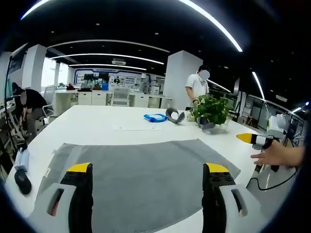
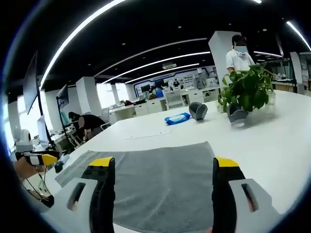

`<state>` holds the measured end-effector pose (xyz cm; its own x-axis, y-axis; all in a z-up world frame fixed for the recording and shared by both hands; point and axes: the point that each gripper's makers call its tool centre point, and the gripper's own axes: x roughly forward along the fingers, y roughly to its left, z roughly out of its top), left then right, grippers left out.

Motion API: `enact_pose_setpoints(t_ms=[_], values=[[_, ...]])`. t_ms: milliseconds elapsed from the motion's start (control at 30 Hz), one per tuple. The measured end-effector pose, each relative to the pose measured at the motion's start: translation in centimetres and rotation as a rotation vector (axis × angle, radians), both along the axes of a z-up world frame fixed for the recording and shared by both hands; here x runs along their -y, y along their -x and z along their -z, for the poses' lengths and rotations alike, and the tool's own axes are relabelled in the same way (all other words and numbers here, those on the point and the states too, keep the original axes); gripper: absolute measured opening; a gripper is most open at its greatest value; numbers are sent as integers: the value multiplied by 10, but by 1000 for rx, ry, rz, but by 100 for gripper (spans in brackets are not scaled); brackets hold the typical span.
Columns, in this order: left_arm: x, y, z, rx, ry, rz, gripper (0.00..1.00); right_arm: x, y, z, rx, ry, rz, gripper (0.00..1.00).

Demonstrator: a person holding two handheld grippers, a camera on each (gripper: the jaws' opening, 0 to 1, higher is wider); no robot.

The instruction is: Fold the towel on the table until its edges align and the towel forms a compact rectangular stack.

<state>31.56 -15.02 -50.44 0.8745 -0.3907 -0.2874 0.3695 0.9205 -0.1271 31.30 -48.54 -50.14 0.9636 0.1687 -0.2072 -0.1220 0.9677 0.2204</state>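
just one grey towel (image 1: 141, 170) flat on the table (image 1: 97, 124), both grippers' fingers (image 1: 80, 194) apart

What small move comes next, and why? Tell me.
Probably lower both grippers onto the near edge of the grey towel. It lies flat and unfolded on the white table, and the left gripper and right gripper hover above it, jaws open and empty.

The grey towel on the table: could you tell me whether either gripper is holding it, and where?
Nothing is held. The left gripper and right gripper are open above the towel, which lies flat.
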Motion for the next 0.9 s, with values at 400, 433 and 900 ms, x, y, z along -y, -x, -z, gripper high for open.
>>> enact_pose_setpoints(t_ms=[400,433,900], values=[[-11,-3,-2,0,1,-35,96,-1,-1,2,-8,-32,1,81],[-11,-3,-3,1,1,-35,96,-1,-1,3,-9,-32,1,81],[-6,-8,-11,15,10,-31,94,10,1,-1,-5,-38,29,79]])
